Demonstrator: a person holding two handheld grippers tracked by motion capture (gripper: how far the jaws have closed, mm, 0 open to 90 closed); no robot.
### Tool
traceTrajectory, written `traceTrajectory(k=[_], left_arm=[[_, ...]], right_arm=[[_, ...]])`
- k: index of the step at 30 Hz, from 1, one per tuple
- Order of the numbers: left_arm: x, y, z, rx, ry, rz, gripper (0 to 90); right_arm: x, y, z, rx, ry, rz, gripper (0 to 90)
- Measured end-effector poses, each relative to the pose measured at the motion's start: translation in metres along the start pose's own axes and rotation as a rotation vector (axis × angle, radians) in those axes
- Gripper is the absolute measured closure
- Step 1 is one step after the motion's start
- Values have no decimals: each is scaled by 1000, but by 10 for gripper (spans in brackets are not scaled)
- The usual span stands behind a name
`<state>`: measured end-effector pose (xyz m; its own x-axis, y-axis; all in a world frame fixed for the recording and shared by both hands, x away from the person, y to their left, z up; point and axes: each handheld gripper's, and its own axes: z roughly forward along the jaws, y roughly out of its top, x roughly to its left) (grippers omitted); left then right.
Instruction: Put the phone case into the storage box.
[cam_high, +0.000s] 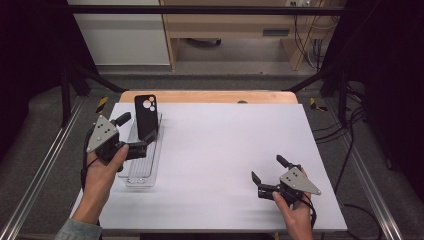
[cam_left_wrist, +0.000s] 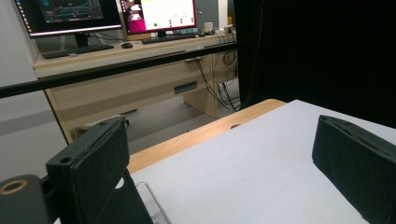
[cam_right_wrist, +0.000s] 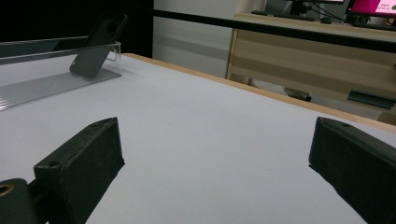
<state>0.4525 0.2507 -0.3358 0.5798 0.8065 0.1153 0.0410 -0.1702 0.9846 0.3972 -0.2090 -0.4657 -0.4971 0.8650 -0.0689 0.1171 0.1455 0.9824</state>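
Black phone case (cam_high: 146, 116) leans in clear rack (cam_high: 141, 172).

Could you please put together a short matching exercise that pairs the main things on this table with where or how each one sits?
Things:
1. phone case
2. clear stand
3. left gripper
4. right gripper

Places or states:
A. open, low over the bare white sheet at the near right
B. leaning up at the far end of the ribbed tray
C. open, right beside the stand's far end
D. lying flat along the left part of the sheet

Pairs: 1-B, 2-D, 3-C, 4-A
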Motion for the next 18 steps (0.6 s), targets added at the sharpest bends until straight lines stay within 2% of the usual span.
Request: traceTrajectory(k=[9,13,18], left_arm=[[-6,-6,-15,-7,-1,33,32],[-5,-10,-22,-11,2,29,30],[0,-17,-27,-11,30,39,30]], right_arm=[[1,0,1,6,-1,-4,32],[2,0,1,8,2,-3,32],[2,-1,2,10,-3,0,32]])
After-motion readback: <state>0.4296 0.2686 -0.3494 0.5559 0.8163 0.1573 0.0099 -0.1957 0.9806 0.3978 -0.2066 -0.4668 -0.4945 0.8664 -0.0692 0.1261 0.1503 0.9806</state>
